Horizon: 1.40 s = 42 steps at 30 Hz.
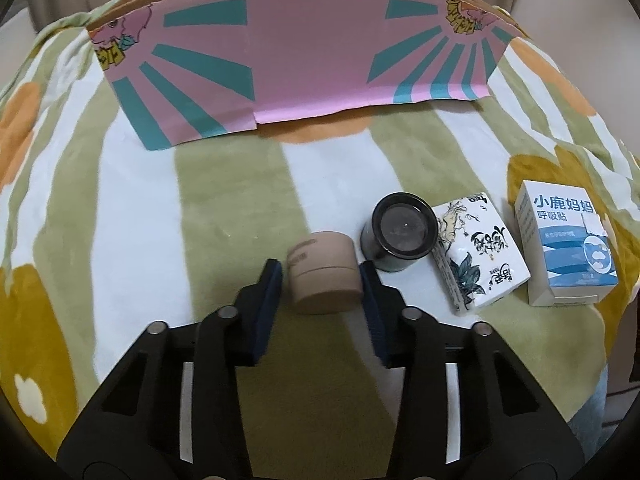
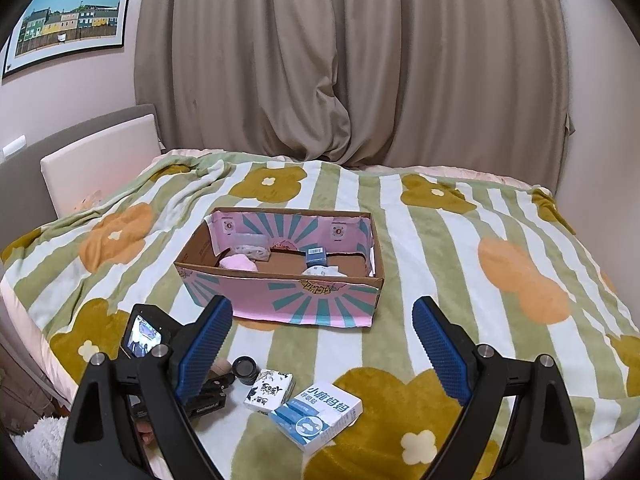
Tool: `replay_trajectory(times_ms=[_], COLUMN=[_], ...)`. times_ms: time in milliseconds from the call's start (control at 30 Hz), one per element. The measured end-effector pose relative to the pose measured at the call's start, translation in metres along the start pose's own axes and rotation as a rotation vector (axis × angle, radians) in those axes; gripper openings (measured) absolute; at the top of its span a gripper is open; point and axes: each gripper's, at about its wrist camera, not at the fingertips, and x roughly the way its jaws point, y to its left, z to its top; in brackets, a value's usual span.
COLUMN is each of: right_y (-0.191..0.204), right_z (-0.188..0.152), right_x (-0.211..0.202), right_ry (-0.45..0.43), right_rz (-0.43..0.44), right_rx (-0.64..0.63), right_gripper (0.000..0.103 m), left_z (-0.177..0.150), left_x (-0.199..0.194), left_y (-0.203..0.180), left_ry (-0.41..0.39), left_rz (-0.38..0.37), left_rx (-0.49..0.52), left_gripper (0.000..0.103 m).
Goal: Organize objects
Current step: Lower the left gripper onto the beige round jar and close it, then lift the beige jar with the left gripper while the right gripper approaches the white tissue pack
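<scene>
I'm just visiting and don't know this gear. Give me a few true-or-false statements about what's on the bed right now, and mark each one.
1. The left gripper is closed on the tan jar. True.
2. The right gripper holds the blue box. False: its jaws stand open and empty, and the box lies on the blanket.
3. The black jar lies between the tan jar and the tissue pack. True.
4. The carton is empty. False: a pink item and other items already sit inside.
5. The blue box is inside the carton. False: it lies outside, beside the tissue pack.
</scene>
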Motion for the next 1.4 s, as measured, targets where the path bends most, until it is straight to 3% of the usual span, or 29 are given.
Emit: replay_trajectory(times_ms=[767,900,1100,1400], right_y=[-0.002,0.003,0.006,0.020], right_z=[-0.006,-0.007,-0.010,-0.022], right_x=[0.001,0.002,0.011,0.029], right_ry=[0.015,0.019,0.060,0.116], right_rz=[0.014,0.019,0.113,0.093], right_rx=[0.023,-0.002,0.024,-0.034], right_gripper=[0.090,0.090,0.090,0.090], left_z=[0.009,0.015,0.026,0.036], left_x=[-0.036,-0.061,-0.111,-0.182], left_y=[0.004,0.007,0.009,0.003], left_ry=[-0.076,-0.132,-0.243,-0.399], left_rz=[-0.038,-0.033,-0.023,0.018], left_rx=[-0.038,-0.040,-0.043,-0.020], left_gripper=[0.031,0.032,0.032,0.032])
